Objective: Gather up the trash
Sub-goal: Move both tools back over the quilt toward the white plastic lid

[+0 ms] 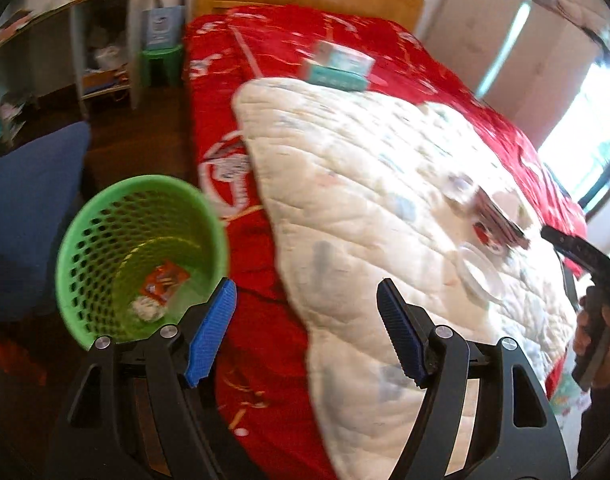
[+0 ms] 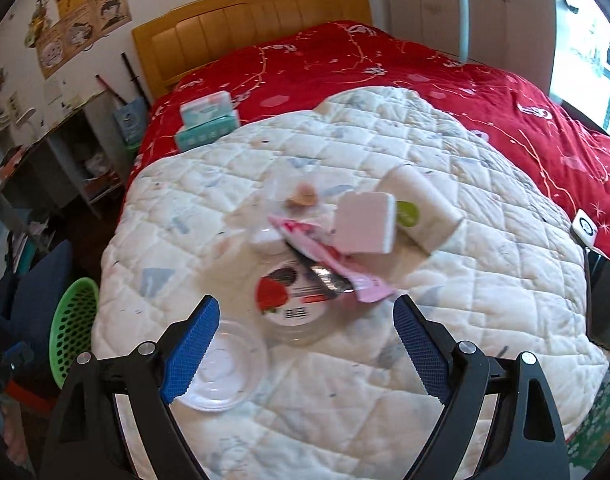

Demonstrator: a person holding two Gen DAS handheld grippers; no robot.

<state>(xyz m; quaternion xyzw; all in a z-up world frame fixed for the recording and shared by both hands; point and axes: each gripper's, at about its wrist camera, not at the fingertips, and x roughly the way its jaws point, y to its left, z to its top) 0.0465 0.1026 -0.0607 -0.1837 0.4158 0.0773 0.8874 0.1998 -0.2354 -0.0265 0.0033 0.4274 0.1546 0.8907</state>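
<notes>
Your basket (image 1: 141, 256) stands on the floor beside the bed's left edge; on the quilt (image 2: 485, 300), the lid (image 2: 221, 364) lies nearest you, wrapper (image 2: 325, 260) behind it.

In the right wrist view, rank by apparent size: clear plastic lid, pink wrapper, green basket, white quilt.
1. white quilt
2. clear plastic lid and pink wrapper: look alike, and the lid lies nearer.
3. green basket: only partly in view, so unsure.

The quilt (image 2: 445, 300) is matt stitched cloth, puckered in squares. The bin (image 1: 117, 236) is glossy green plastic, perforated. The lid (image 2: 221, 364) near the quilt's front edge is clear smooth plastic. The headboard (image 2: 249, 24) is smooth wood. Pads (image 2: 193, 348) are ribbed blue.
</notes>
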